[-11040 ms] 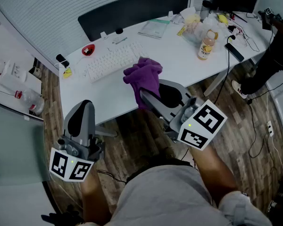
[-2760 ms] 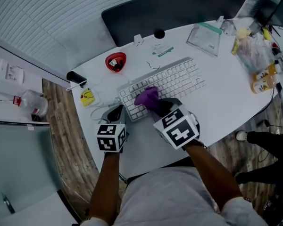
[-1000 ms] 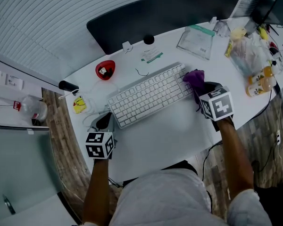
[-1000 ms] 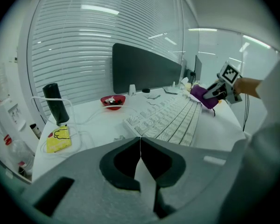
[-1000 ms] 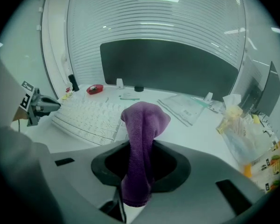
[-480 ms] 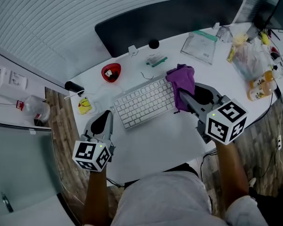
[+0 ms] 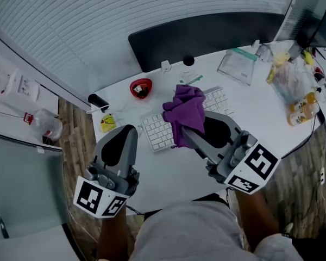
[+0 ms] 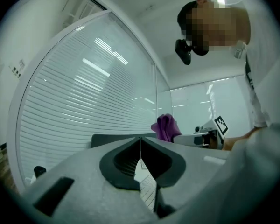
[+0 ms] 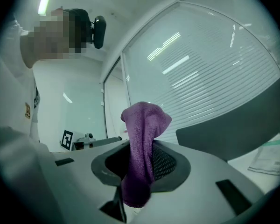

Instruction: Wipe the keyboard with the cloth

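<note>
Table [image 7: 165, 170]: white, with a curved front edge; the near middle was bare.
Keyboard [image 7: 156, 134]: white, lay flat and slanted near the middle; its midsection was hidden.
Red dish [image 7: 140, 87]: sat beyond the keyboard's left end, apart from it.
Yellow item [image 7: 108, 123]: small, lay near the table's left edge.
Black cylinder [image 7: 98, 100]: lay at the far left corner.
Black round object [image 7: 188, 61]: stood near the far edge.
Clear pouch [image 7: 237, 67]: lay flat, far right of the keyboard.
Plastic bag [image 7: 288, 78]: crumpled, sat right of the pouch.
Bottle [image 7: 300, 110]: held orange liquid, by the right edge.
</note>
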`<state>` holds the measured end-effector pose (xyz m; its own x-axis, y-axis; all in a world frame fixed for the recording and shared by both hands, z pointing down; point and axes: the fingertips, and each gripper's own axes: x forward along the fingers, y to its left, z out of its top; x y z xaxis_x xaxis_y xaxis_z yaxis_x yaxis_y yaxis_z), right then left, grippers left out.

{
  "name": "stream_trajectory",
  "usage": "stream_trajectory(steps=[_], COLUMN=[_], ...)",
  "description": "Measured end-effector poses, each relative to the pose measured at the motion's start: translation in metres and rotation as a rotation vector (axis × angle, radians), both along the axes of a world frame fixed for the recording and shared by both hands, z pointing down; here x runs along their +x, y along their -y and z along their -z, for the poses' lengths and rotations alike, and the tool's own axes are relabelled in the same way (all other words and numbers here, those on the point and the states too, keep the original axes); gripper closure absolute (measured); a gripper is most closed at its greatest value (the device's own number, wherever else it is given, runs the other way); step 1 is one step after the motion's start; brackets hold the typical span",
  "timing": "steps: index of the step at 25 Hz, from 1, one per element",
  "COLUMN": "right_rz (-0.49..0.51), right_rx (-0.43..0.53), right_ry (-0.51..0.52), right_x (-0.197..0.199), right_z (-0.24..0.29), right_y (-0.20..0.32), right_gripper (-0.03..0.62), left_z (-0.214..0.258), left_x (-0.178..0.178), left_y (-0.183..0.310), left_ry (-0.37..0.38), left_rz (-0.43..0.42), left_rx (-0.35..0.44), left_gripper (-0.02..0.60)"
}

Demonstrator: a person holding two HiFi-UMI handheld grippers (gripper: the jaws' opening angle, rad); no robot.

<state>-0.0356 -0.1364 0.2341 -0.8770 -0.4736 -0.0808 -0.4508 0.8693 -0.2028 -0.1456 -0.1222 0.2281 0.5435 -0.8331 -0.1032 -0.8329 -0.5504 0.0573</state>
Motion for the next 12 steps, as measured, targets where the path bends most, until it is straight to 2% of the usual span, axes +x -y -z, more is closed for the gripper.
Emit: stream_trajectory(steps=[8, 12], right_rz=[0.057, 0.061], right_rx=[0.079, 0.104], right_ry=[0.068, 0.077], right_x=[-0.028, -0.034], right_z=[0.025, 0.028], right_y=[-0.034, -0.045], right_gripper=[0.508, 0.508], left_z=[0.024, 0.024], left_x=[0.008, 0.009], left_y=[-0.025, -0.032], left_ry=[0.005, 0.003], left_rz=[-0.048, -0.068], left_rx=[0.107, 0.121], left_gripper=[0.565, 0.565])
